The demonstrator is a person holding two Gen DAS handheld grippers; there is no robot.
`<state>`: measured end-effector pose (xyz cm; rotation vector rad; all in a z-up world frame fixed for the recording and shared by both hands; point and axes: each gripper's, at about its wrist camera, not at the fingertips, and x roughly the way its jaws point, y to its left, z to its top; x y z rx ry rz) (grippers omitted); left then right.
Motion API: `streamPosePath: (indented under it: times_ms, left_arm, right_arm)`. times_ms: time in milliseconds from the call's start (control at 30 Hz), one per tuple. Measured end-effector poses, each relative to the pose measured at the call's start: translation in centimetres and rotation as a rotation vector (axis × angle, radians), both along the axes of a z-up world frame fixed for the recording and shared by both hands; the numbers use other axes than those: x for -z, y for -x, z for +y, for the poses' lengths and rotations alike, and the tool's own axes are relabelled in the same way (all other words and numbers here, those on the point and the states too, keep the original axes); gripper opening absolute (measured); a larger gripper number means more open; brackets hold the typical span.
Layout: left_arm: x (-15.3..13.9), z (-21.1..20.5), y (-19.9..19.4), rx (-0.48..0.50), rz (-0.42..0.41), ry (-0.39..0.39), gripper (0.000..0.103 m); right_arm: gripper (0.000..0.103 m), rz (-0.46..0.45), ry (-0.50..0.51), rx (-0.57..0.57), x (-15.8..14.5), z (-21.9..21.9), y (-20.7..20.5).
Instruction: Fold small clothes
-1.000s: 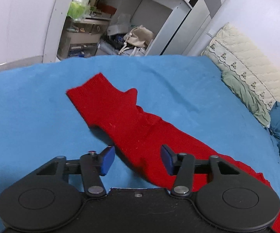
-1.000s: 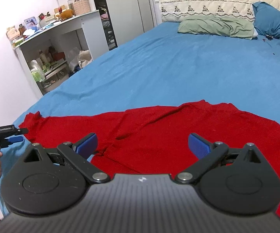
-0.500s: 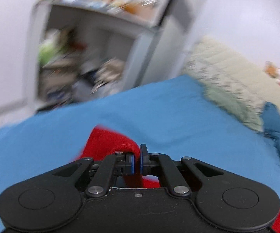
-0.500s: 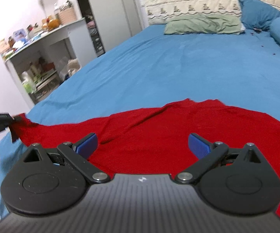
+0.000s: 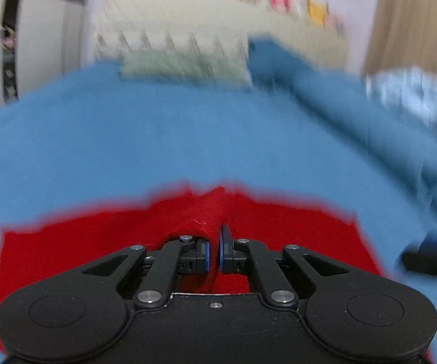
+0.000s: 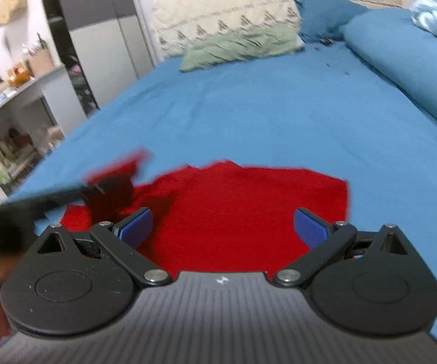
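Note:
A red knit garment [image 6: 242,206] lies on the blue bedsheet [image 6: 264,115]. My left gripper [image 5: 214,254] is shut on the garment's sleeve [image 5: 206,221] and holds it over the red body [image 5: 294,236]. In the right wrist view the left gripper [image 6: 109,188] shows blurred at the left, carrying the sleeve end [image 6: 118,166] above the garment. My right gripper [image 6: 223,223] is open and empty, hovering over the garment's body near its front edge.
A green pillow [image 6: 239,45] and blue pillows [image 6: 400,57] lie at the headboard [image 6: 218,9]. A light blue blanket [image 6: 436,12] sits at the far right. A shelf with clutter [image 6: 9,97] and a wardrobe [image 6: 97,42] stand left of the bed.
My left gripper has shut on the sleeve and swung it right, over the garment's body. The right gripper has stayed open, shifting slightly.

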<state>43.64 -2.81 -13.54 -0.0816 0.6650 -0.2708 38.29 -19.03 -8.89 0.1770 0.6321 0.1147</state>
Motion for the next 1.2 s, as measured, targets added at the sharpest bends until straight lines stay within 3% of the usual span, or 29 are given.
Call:
streamPosePath:
  times_ms: [100, 200, 267, 333, 367, 500, 700, 800, 900, 933, 967, 1100, 1200]
  left_arm:
    - [4.1, -0.9, 0.6, 0.014, 0.086, 0.011, 0.005]
    - [3.7, -0.7, 1.7, 0.031, 0.055, -0.004, 0.012]
    - [2.5, -0.2, 2.7, 0.040, 0.058, -0.013, 0.057]
    - [1.2, 1.7, 4.6, 0.025, 0.036, -0.046, 0.079]
    - [0.4, 2.7, 5.7, 0.008, 0.021, -0.076, 0.083]
    - [-0.9, 7.7, 8.9, -0.116, -0.010, -0.158, 0.088]
    - [1.1, 13.4, 9.6, -0.279, 0.052, -0.124, 0.089]
    - [1.1, 15.0, 9.4, -0.302, 0.060, -0.096, 0.089]
    - [1.4, 15.1, 9.3, -0.296, 0.067, -0.108, 0.089]
    - [1.6, 15.2, 9.6, -0.293, 0.073, -0.110, 0.089]
    - [1.7, 15.4, 9.5, -0.287, 0.077, -0.106, 0.089]
    - [1.4, 15.4, 9.4, -0.276, 0.063, -0.100, 0.088]
    - [1.7, 15.7, 9.1, -0.281, 0.065, -0.091, 0.088]
  right_arm:
    - [0.103, 0.055, 0.064, -0.016, 2.3, -0.8, 0.6]
    - [0.103, 0.069, 0.067, -0.021, 3.6, -1.2, 0.7]
    - [0.103, 0.056, 0.051, -0.021, 3.7, -1.4, 0.4]
    - [0.103, 0.032, 0.062, -0.030, 3.4, -0.9, 0.2]
    - [0.103, 0.024, 0.070, -0.044, 3.3, -0.5, 0.0]
    - [0.103, 0.021, 0.162, -0.150, 3.4, 3.4, -1.6]
    - [0.103, 0.040, 0.421, -0.319, 6.1, 12.7, -5.4]
    - [0.089, 0.048, 0.584, -0.370, 7.8, 16.4, -7.4]
    - [0.055, 0.084, 0.689, -0.397, 9.2, 18.4, -9.2]
    - [0.037, 0.082, 0.686, -0.386, 9.2, 18.3, -9.5]
    - [0.032, 0.074, 0.652, -0.348, 8.9, 17.7, -9.7]
    - [0.033, 0.057, 0.368, -0.122, 7.6, 12.3, -8.6]
    - [0.035, 0.077, 0.175, 0.014, 8.8, 7.8, -6.4]
